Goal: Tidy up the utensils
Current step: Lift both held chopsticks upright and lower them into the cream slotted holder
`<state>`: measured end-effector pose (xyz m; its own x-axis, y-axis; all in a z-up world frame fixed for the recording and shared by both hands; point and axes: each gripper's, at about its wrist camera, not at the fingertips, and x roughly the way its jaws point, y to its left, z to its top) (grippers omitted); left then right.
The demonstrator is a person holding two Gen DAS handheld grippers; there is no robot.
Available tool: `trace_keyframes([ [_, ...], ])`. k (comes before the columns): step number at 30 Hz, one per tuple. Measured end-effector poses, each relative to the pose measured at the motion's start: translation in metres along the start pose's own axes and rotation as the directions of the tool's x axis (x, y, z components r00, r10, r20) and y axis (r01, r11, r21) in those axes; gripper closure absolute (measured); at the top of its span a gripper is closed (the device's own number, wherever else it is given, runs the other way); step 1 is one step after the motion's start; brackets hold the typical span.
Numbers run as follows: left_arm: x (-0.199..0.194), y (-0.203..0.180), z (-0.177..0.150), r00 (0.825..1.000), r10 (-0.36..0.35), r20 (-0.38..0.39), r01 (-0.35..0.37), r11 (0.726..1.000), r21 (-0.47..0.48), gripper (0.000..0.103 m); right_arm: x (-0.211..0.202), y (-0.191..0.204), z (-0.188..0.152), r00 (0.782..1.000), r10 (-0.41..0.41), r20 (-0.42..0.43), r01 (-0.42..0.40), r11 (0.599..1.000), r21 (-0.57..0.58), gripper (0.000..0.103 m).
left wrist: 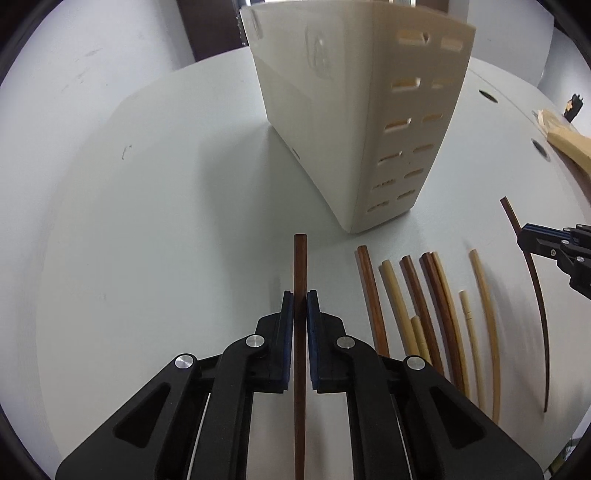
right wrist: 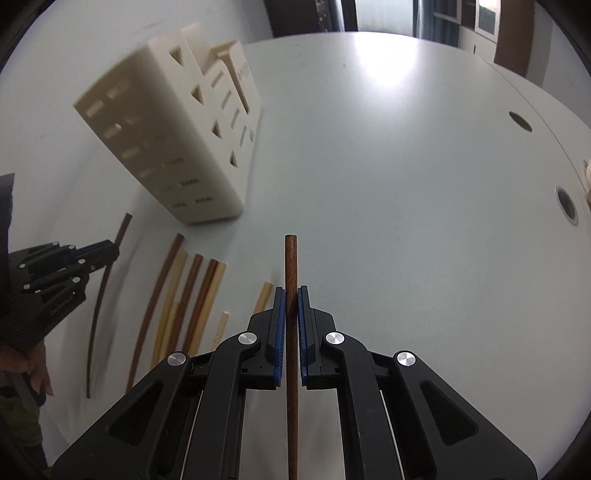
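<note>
dark chopstick [left wrist: 300,295] pinched in left gripper [left wrist: 300,295], another [right wrist: 290,295] pinched in right gripper [right wrist: 290,295]; both above desk [left wrist: 147,221], short of cream holder [left wrist: 314,110]. judgement: tip each upright, align over one compartment, then release.

One cream holder [left wrist: 332,110], five dark chopsticks [left wrist: 300,277], five light chopsticks [left wrist: 397,295]

A pale grey-white bench [right wrist: 406,166] with round cable holes [right wrist: 520,121] catches a bright glare [right wrist: 384,70]. Behind it stand a white wall [left wrist: 92,55], dark wooden panels [left wrist: 210,33] and a window [right wrist: 487,18].
</note>
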<state>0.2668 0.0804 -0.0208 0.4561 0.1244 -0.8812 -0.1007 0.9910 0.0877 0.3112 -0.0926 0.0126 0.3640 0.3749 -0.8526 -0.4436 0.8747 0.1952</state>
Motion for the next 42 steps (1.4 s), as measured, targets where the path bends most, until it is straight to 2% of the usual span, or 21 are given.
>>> trace_keyframes([
  [6,-0.053,-0.001,0.007,0.99,-0.008,0.144,0.01,1.0,-0.007,0.096,-0.057,0.015,0.012,0.979,0.04,0.2,-0.03,0.998,-0.05,0.096],
  [12,-0.091,-0.003,0.019,0.964,-0.029,0.264,0.035,0.999,-0.016,0.096,-0.097,0.016,0.02,0.937,0.067,0.342,-0.038,0.995,-0.093,0.096],
  [16,-0.109,-0.008,0.017,0.942,-0.031,0.336,0.039,0.999,-0.018,0.096,-0.102,0.022,0.031,0.906,0.075,0.417,-0.031,0.993,-0.11,0.096],
  [21,-0.132,-0.009,0.018,0.909,-0.041,0.415,0.052,0.998,-0.017,0.097,-0.118,0.027,0.034,0.855,0.069,0.514,-0.002,0.991,-0.131,0.096],
  [26,-0.149,0.001,0.029,0.866,-0.031,0.5,0.051,0.998,-0.026,0.096,-0.145,0.033,0.032,0.804,0.088,0.588,0.0,0.989,-0.148,0.096],
  [28,-0.156,-0.001,0.031,0.845,-0.032,0.534,0.052,0.998,-0.023,0.097,-0.15,0.034,0.033,0.786,0.104,0.609,-0.007,0.987,-0.16,0.096],
  [31,-0.169,-0.002,0.034,0.803,-0.05,0.593,0.083,0.996,-0.029,0.096,-0.157,0.034,0.035,0.758,0.124,0.641,-0.014,0.985,-0.173,0.096],
  [35,-0.192,-0.001,0.031,0.716,-0.039,0.697,0.106,0.993,-0.053,0.096,-0.162,0.035,0.044,0.721,0.155,0.675,-0.022,0.979,-0.201,0.096],
  [39,-0.203,-0.001,0.028,0.648,-0.022,0.761,0.124,0.989,-0.077,0.097,-0.172,0.036,0.048,0.663,0.185,0.726,-0.013,0.972,-0.235,0.096],
  [42,-0.207,-0.001,0.026,0.606,-0.031,0.795,0.157,0.984,-0.081,0.097,-0.18,0.033,0.049,0.622,0.218,0.752,-0.031,0.967,-0.254,0.096],
])
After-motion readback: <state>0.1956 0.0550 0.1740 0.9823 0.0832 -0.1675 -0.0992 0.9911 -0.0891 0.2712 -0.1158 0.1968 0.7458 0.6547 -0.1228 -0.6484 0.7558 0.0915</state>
